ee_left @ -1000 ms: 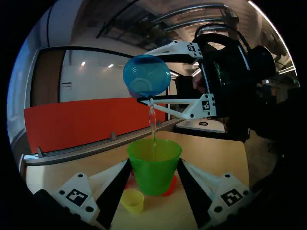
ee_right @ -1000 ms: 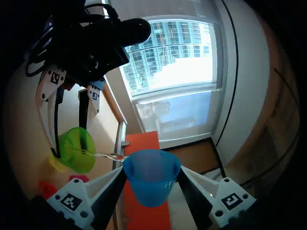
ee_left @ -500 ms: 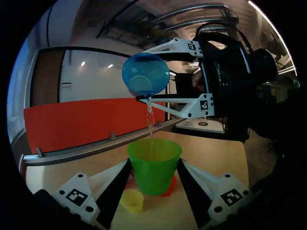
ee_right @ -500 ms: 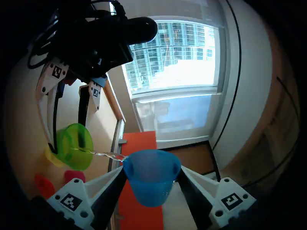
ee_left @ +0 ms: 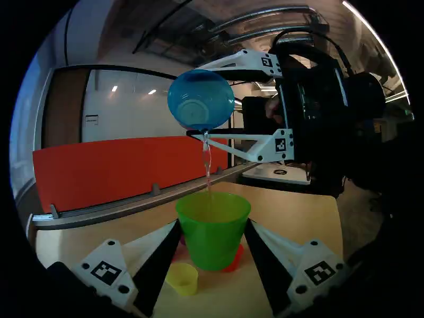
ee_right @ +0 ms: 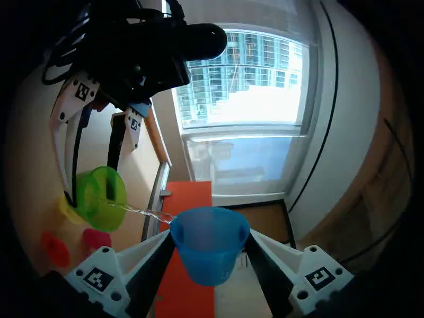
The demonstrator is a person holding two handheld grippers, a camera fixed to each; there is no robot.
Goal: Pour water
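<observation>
My left gripper [ee_left: 213, 249] is shut on a green cup [ee_left: 213, 229], held upright above the wooden table [ee_left: 297, 212]. Above it my right gripper [ee_left: 214, 108] is shut on a blue cup [ee_left: 201, 100], tipped over with its mouth toward me. A thin stream of water [ee_left: 206, 164] falls from the blue cup's rim into the green cup. In the right gripper view the blue cup [ee_right: 209, 249] sits between my right gripper's [ee_right: 209, 259] fingers, and the water [ee_right: 146, 213] arcs to the green cup [ee_right: 99, 197] held in the left gripper [ee_right: 95, 183].
A small yellow cup [ee_left: 182, 277] and a red cup [ee_left: 237, 257] rest on the table under the green cup. Two red cups [ee_right: 95, 238] and a yellow one [ee_right: 66, 208] lie beside it in the right gripper view. An orange partition [ee_left: 106, 167] borders the table; a window [ee_right: 249, 106] lies beyond.
The blue cup has tipped a little further and risen slightly. The water keeps running into the green cup, which stays in place.
</observation>
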